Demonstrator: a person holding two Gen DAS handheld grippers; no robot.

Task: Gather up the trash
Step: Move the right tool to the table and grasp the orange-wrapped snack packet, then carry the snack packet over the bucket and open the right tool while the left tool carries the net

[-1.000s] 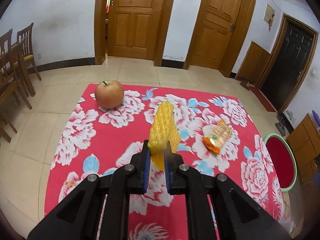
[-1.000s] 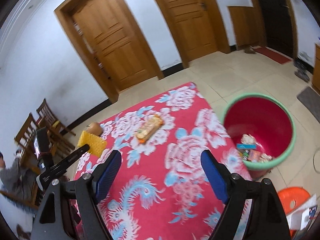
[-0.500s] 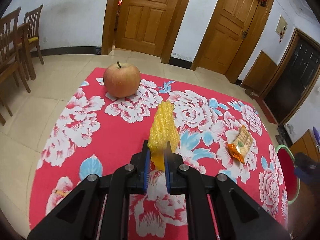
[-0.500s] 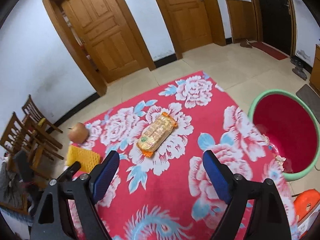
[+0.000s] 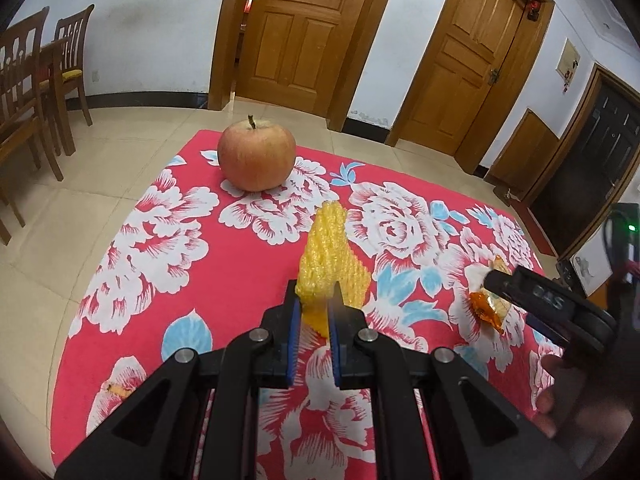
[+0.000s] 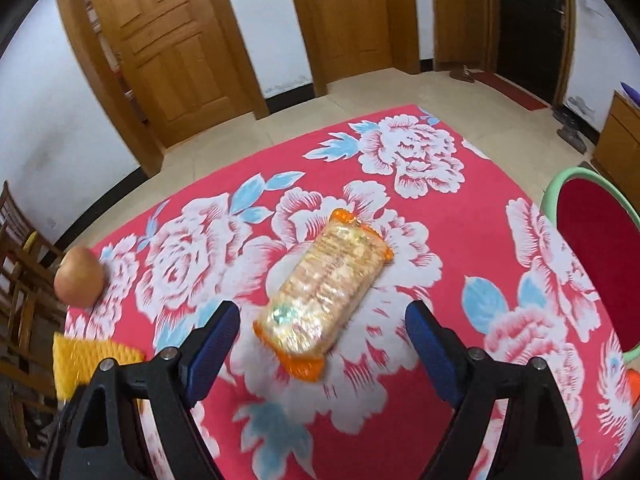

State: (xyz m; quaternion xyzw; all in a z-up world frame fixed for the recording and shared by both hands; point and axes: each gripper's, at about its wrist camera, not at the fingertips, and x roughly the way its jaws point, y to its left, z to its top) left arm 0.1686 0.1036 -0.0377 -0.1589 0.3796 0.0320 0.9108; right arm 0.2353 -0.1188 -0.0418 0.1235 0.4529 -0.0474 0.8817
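Yellow foam net pinched in left tongs; right tongs wide apart above orange cracker packet, not touching.

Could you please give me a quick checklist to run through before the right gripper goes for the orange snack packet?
1. Right gripper open wide enough for the snack packet: ok, both pads stand clear of it.
2. Packet lined up between the fingers: ok, though it lies at a slant.
3. Left gripper shut on the yellow foam net: ok.
4. The two grippers apart from each other: ok, there is tablecloth between them.
5. Apple out of the way: ok, far corner.
6. Red bin within reach: cannot tell, only part of it shows at the right edge.
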